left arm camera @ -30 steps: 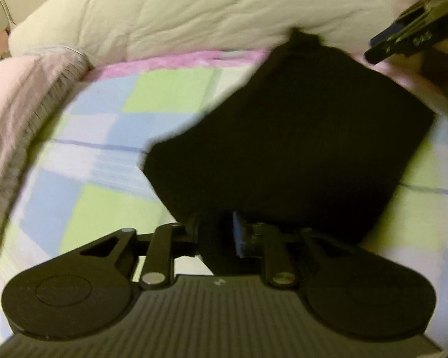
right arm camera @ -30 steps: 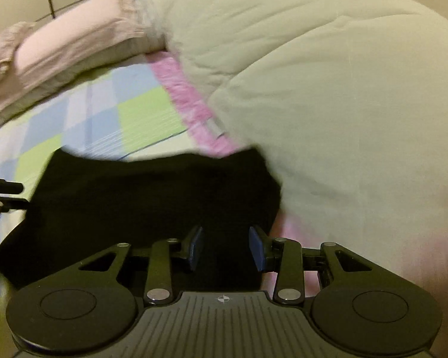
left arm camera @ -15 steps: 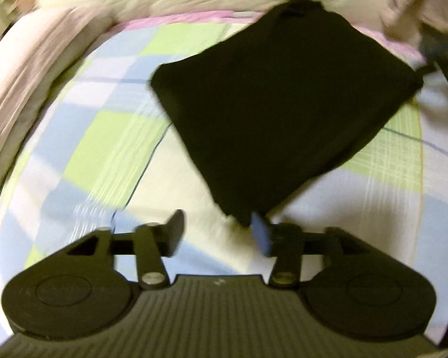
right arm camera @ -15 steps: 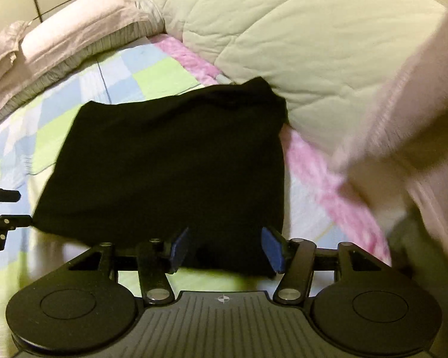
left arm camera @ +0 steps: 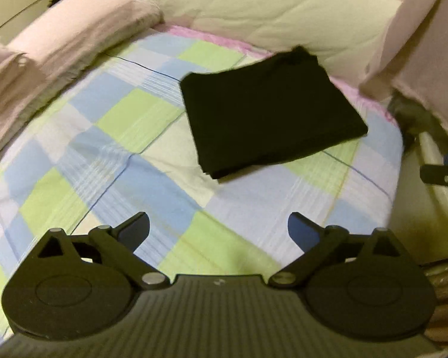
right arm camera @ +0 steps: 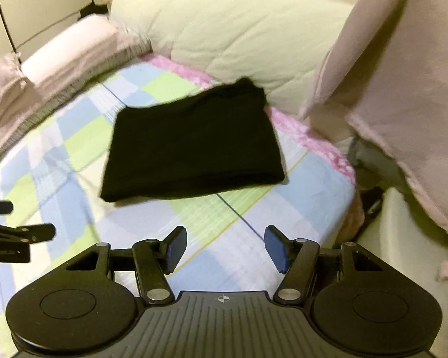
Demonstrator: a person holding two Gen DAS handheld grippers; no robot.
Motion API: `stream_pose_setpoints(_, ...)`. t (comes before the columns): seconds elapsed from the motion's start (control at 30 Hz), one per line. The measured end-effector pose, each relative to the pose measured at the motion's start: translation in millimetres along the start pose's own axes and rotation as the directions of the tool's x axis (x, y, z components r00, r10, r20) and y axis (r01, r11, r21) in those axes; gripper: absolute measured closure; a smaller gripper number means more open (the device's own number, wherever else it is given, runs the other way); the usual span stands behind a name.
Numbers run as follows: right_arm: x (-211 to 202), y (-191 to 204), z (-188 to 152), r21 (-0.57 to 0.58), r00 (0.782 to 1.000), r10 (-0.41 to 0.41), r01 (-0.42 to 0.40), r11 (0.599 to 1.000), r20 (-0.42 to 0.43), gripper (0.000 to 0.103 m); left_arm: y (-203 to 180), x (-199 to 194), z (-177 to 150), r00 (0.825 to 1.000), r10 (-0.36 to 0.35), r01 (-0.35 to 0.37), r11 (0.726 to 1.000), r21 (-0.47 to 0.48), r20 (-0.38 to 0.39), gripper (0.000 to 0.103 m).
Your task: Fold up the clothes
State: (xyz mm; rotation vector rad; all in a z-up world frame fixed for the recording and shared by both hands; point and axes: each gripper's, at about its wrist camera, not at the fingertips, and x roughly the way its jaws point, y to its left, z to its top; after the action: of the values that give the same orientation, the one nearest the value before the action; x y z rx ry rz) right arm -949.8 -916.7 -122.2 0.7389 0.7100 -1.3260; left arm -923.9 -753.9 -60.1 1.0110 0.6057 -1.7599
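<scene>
Black cloth garment (left arm camera: 268, 110), folded into a neat rectangle, lies on the checked bedsheet (left arm camera: 128, 155), apparently finished, while left gripper (left arm camera: 218, 229) and right gripper (right arm camera: 225, 249) hang empty, jaws opening.

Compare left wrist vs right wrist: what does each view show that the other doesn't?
Left wrist only: the left tongs from behind, opening wide, nothing between them, and the right tongs at the right edge.

Right wrist only: the right tongs from behind, opening, also empty; the white cabinet doors beyond the bed.

Both: the folded black garment lying free on the checked bedsheet, pink pillow, pale green quilt.
</scene>
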Motion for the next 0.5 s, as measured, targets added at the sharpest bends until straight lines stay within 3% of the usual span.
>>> stream_pose_setpoints(0.23, -83.2, 31.4, -19.5, 0.018, 0.998, -0.035, 0.034, 0.999, 0.050, 0.041, 5.6, -77.5, -19.5, 0.998, -0.009, 0.013, 0.998, -0.061, 0.063, 0.006)
stream_pose_setpoints(0.5, -123.9, 55.0, -21.6, -0.016, 0.998, -0.022, 0.023, 1.000, 0.061, 0.040, 7.5, -126.4, -23.9, 0.995, -0.013, 0.023, 0.994, -0.106, 0.094, 0.006)
